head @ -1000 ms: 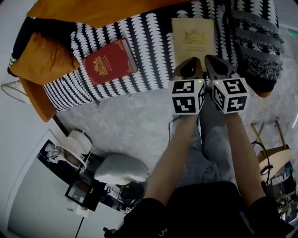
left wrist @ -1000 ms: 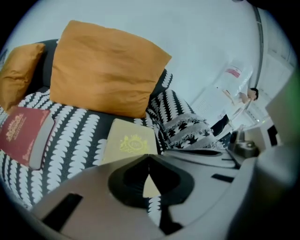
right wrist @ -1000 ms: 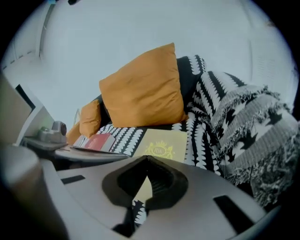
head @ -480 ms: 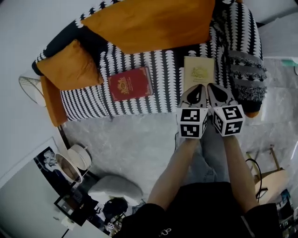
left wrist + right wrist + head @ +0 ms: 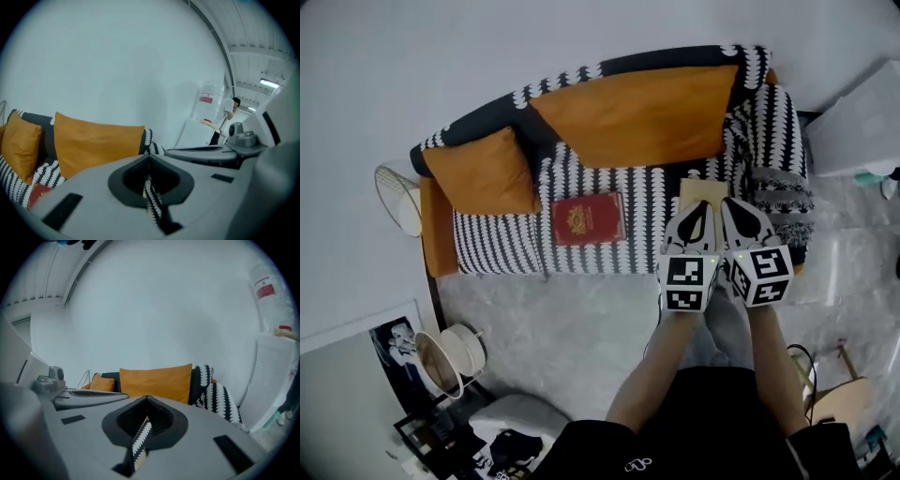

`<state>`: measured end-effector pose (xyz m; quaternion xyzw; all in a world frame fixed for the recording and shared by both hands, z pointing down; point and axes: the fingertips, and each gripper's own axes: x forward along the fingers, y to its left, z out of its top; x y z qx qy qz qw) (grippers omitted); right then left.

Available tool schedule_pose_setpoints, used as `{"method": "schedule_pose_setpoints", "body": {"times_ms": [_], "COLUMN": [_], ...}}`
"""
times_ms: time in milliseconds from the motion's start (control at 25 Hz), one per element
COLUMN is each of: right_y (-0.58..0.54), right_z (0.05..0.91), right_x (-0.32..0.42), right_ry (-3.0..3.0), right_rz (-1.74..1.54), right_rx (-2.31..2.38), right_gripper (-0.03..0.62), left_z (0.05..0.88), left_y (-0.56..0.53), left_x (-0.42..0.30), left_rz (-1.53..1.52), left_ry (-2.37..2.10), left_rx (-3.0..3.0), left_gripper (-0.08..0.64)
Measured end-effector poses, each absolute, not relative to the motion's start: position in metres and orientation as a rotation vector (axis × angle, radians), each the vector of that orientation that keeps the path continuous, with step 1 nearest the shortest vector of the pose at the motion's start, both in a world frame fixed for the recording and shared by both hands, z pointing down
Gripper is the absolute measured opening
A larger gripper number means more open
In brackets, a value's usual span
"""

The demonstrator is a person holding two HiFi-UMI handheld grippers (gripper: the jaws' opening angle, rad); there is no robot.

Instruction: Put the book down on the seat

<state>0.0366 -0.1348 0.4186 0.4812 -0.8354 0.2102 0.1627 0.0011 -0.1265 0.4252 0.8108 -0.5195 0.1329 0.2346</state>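
A red book (image 5: 589, 217) lies flat on the black-and-white patterned sofa seat (image 5: 506, 246); in the left gripper view its corner (image 5: 40, 193) shows low at the left. A cream book (image 5: 701, 190) lies on the seat further right, its near end hidden behind my grippers. My left gripper (image 5: 700, 206) and right gripper (image 5: 732, 204) hang side by side over the seat's front edge, just short of the cream book. Both are shut with nothing in them: the left gripper (image 5: 149, 186) and the right gripper (image 5: 142, 427) show only a thin slit with sofa pattern behind.
A long orange back cushion (image 5: 637, 117) and a smaller orange cushion (image 5: 480, 169) lean on the sofa. A dark fringed throw (image 5: 780, 192) drapes the right arm. A white cabinet (image 5: 862, 122) stands right, a wire basket (image 5: 397, 199) left, a wooden stool (image 5: 836, 394) by my legs.
The head view has pulled back and up, so the whole sofa now shows, smaller. Both grippers have drawn back from the cream book toward the seat's front edge, still shut.
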Motion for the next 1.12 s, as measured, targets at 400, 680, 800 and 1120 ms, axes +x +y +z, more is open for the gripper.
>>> {"method": "schedule_pose_setpoints", "body": {"times_ms": [400,680,800,1120], "right_y": [-0.148,-0.151,-0.147,-0.140], "right_z": [0.273,0.158,0.111,0.055], "right_x": [0.042,0.040,0.039,0.042], "right_ry": [-2.542,-2.704,-2.763,-2.836], "right_rz": [0.420,0.250,0.134,-0.018], "right_rx": [1.504,1.503,1.500,1.500], "right_gripper": [0.011,0.011,0.011,0.011], "left_z": [0.279,0.179,0.133,0.062], "left_y": [-0.146,-0.147,-0.146,-0.137], "left_x": [-0.009,-0.009,-0.010,-0.002], "left_rz": [0.133,-0.049,-0.109,-0.193], "left_ry": [-1.622,-1.703,-1.742,-1.803], "left_rx": [2.360,2.457,2.516,2.619], "left_gripper": [0.014,0.014,0.014,0.014]}}
